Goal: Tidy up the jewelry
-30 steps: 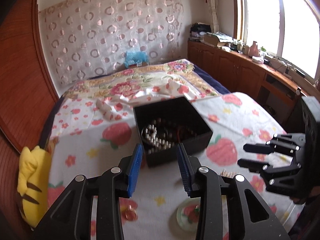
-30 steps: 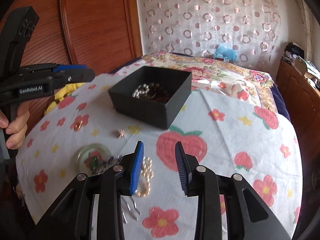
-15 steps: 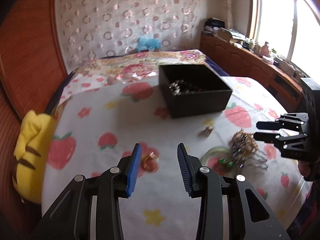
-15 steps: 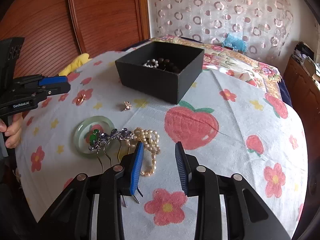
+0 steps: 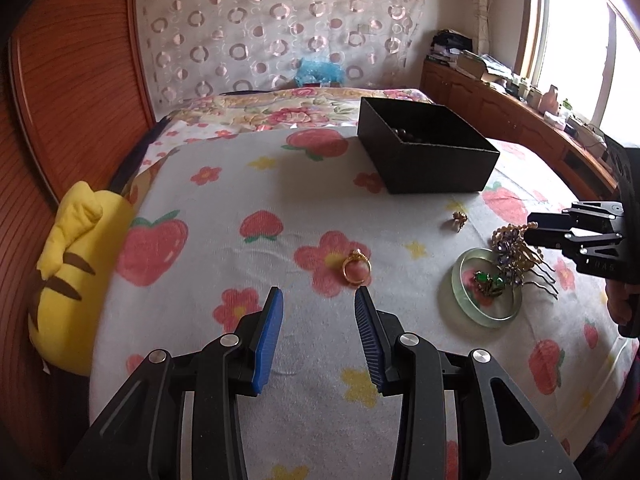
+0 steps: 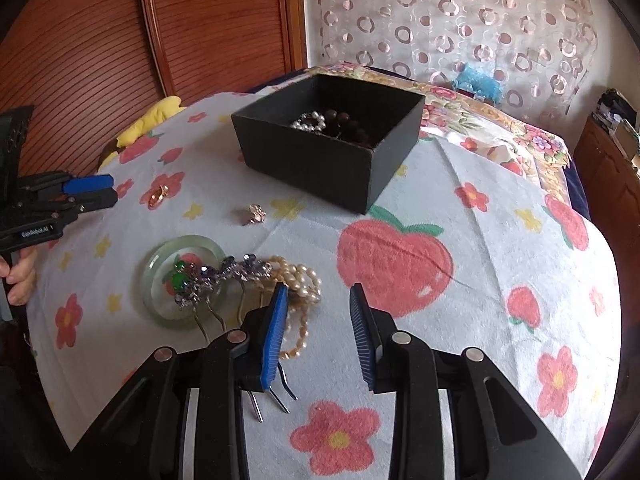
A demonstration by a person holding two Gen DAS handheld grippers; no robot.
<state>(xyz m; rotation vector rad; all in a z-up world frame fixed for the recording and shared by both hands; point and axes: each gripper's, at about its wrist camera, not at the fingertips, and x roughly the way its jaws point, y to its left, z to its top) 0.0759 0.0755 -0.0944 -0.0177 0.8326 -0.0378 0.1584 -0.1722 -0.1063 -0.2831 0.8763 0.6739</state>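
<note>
Left gripper (image 5: 318, 298) with jaws apart and empty just short of gold ring (image 5: 356, 267), right gripper (image 6: 318, 295) jaws closing on nothing beside pearl strand (image 6: 298, 280), black box (image 6: 320, 160) beyond.

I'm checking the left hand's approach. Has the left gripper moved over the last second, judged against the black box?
Yes. The left gripper has pulled back from the black box and now sits near the gold ring.

Bare cloth lies around my ring (image 5: 356, 266); right of it the bangle (image 5: 486, 286) and hairpins (image 5: 516, 258) crowd, box (image 5: 428, 152) behind.
</note>
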